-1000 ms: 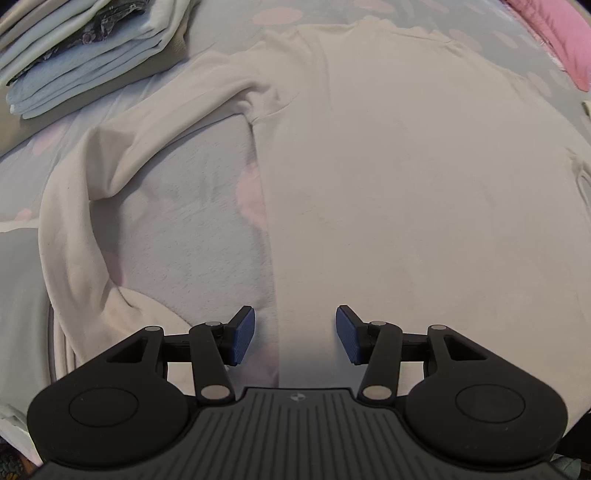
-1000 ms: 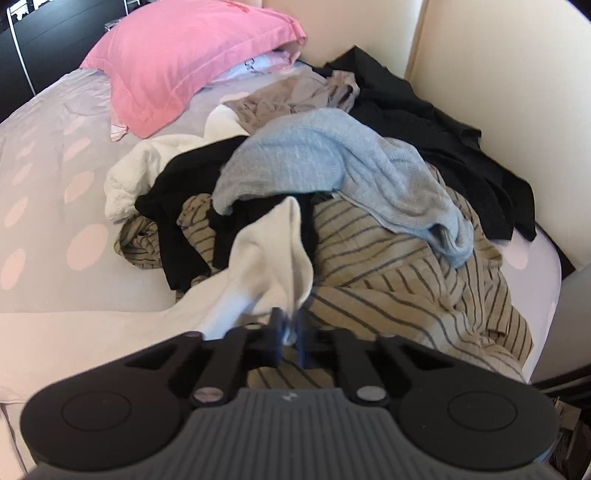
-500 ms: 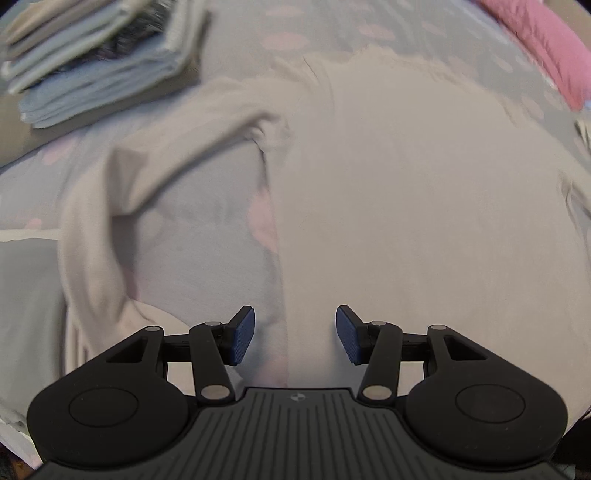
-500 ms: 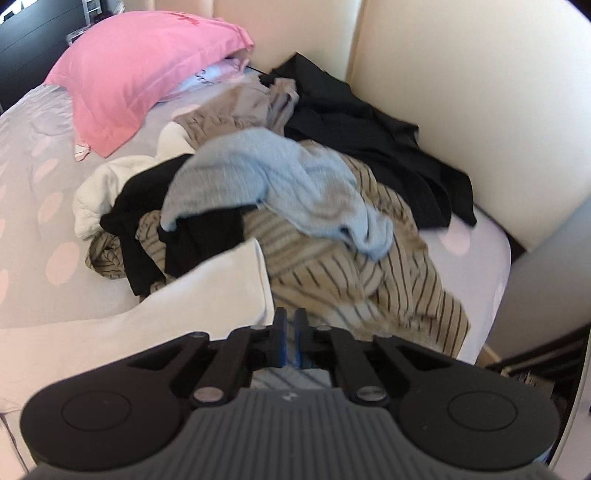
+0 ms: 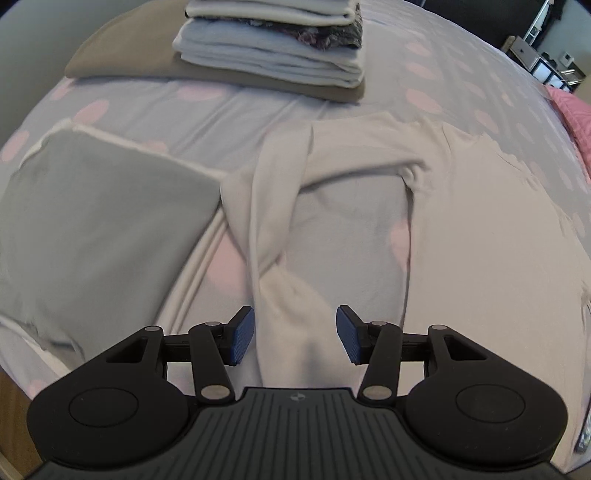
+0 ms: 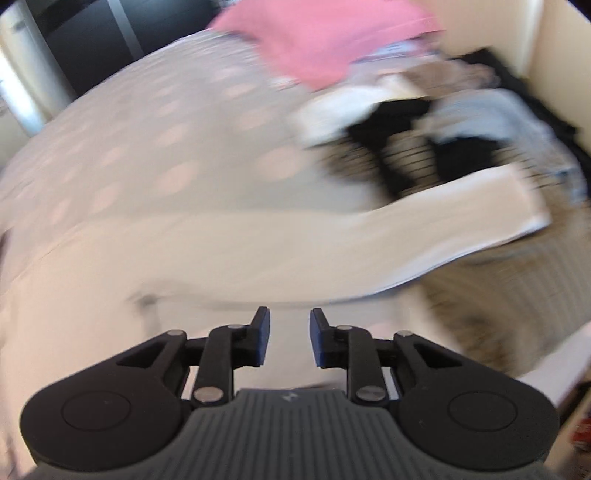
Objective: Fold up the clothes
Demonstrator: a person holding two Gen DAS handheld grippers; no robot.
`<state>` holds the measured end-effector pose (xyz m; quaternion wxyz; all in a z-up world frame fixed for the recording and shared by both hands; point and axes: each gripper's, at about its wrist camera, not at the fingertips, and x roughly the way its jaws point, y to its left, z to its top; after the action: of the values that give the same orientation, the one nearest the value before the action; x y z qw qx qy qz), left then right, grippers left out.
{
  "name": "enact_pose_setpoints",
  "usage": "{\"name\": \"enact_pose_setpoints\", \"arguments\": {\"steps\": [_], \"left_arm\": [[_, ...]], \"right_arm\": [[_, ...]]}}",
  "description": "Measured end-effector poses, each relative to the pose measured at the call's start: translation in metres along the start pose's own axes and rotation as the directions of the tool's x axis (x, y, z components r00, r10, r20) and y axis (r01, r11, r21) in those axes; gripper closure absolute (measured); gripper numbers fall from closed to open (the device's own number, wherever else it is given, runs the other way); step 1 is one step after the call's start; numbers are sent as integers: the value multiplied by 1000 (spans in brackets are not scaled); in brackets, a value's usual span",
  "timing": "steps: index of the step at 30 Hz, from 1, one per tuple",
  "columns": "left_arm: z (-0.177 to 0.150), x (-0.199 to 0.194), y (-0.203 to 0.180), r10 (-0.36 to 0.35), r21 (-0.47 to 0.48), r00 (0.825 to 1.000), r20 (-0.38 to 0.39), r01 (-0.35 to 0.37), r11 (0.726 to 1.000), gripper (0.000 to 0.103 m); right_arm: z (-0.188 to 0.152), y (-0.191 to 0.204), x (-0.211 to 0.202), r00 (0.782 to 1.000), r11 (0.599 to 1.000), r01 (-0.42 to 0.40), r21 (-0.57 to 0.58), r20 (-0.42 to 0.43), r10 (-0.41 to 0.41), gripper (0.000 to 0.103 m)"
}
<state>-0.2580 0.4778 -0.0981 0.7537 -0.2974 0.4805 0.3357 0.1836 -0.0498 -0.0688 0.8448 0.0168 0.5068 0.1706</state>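
Cream long-sleeved top [image 5: 498, 229] lies spread flat on my bed [image 5: 229, 107], its body filling the right of my left camera and running off toward the bed's near edge. One sleeve [image 5: 273, 206] bends back from the shoulder seam, crosses the dotted sheet and twists down to end right under my left gripper [image 5: 294, 334]. That gripper's blue pads stand wide apart, one to each side of the sleeve's end; they hang above the cloth and grip nothing. In my right camera, badly smeared by motion, the other sleeve [image 6: 461, 218] stretches out flat to the right, its cuff lying on top of the unsorted heap. My right gripper [image 6: 289, 341] hovers over the pale fabric of the top near that sleeve's root; its jaws are opening, the gap narrow, and nothing sits between the pads. Beyond the top, toward the bed's far edge in the left view, a stack of folded clothes [image 5: 273, 48] rests on a flat brown-grey piece [image 5: 122, 62]. On the left side of the bed, just beside the bent sleeve, lies a grey pillow [image 5: 96, 229] with pale trim. At the bed's right side, against a cream padded wall [image 6: 554, 44], the heap of loose clothes [image 6: 461, 140] shows black, grey-blue and striped pieces, too blurred for me to separate. A pink pillow [image 6: 321, 33] sits at the far end of the bed, next to the heap.
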Motion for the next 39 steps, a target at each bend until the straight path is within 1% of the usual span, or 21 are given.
{"name": "enact_pose_setpoints", "arguments": {"steps": [1, 3, 4, 6, 9, 10, 11, 12, 14, 15, 17, 21, 25, 28, 32, 35, 36, 37, 39], "left_arm": [[-4, 0, 0, -7, 12, 1000, -3, 7, 1000, 55], [-15, 1, -4, -19, 41, 1000, -12, 19, 999, 54], [-20, 1, -5, -22, 51, 1000, -19, 23, 998, 54], [-28, 8, -3, 13, 48, 999, -37, -12, 999, 54], [-39, 22, 3, 82, 44, 994, -77, -79, 996, 54], [-42, 29, 5, 96, 48, 991, -94, -92, 995, 54], [-43, 35, 6, 96, 50, 990, -107, -91, 995, 55], [-45, 40, 8, 88, 50, 989, -116, -83, 995, 59], [-45, 40, 11, 11, 27, 994, -106, -8, 1000, 98], [-43, 35, 11, -8, 20, 996, -94, 10, 1000, 100], [-39, 17, 11, -4, 25, 999, -35, 5, 1000, 102], [-22, -35, 21, -60, 15, 996, 68, 59, 998, 102], [7, -89, 35, -48, 43, 988, 148, 42, 998, 102], [39, -127, 49, -41, 12, 976, 213, 40, 999, 102], [83, -174, 77, 2, -45, 952, 305, 12, 999, 102], [109, -192, 102, 58, -110, 942, 331, -23, 994, 102], [117, -195, 111, 80, -130, 940, 332, -38, 991, 102], [122, -193, 119, 105, -142, 941, 320, -62, 988, 102], [129, -181, 136, 162, -162, 947, 277, -120, 979, 102]], "right_arm": [[-10, 12, 3, 999, 999, -35, 0, -6, 35, 75], [-28, 32, 13, 995, 996, -88, 3, -40, 88, 69], [-35, 40, 18, 994, 996, -93, 3, -65, 93, 69], [-46, 57, 23, 992, 995, -92, -38, -93, 89, 69], [-59, 80, 24, 995, 988, -62, -141, -88, 49, 66], [-61, 84, 24, 995, 985, -62, -161, -86, 49, 65], [-62, 87, 24, 995, 983, -69, -170, -88, 55, 65], [-62, 88, 25, 994, 982, -74, -174, -90, 59, 65], [-61, 87, 26, 994, 982, -71, -175, -89, 56, 65], [-61, 87, 26, 995, 982, -66, -175, -87, 51, 65], [-61, 85, 24, 996, 983, -57, -176, -82, 43, 65], [-62, 82, 25, 994, 982, -65, -178, -93, 49, 64], [-61, 81, 32, 994, 981, -57, -185, -106, 38, 64], [-61, 81, 35, 993, 980, -54, -193, -113, 33, 64], [-62, 83, 40, 992, 975, -47, -217, -125, 20, 64], [-63, 83, 44, 991, 974, -36, -225, -133, 6, 64], [-63, 82, 45, 991, 974, -32, -225, -136, 1, 64], [-62, 82, 46, 991, 975, -27, -221, -137, -3, 64], [-61, 83, 49, 990, 975, -22, -223, -139, -10, 64]]}}
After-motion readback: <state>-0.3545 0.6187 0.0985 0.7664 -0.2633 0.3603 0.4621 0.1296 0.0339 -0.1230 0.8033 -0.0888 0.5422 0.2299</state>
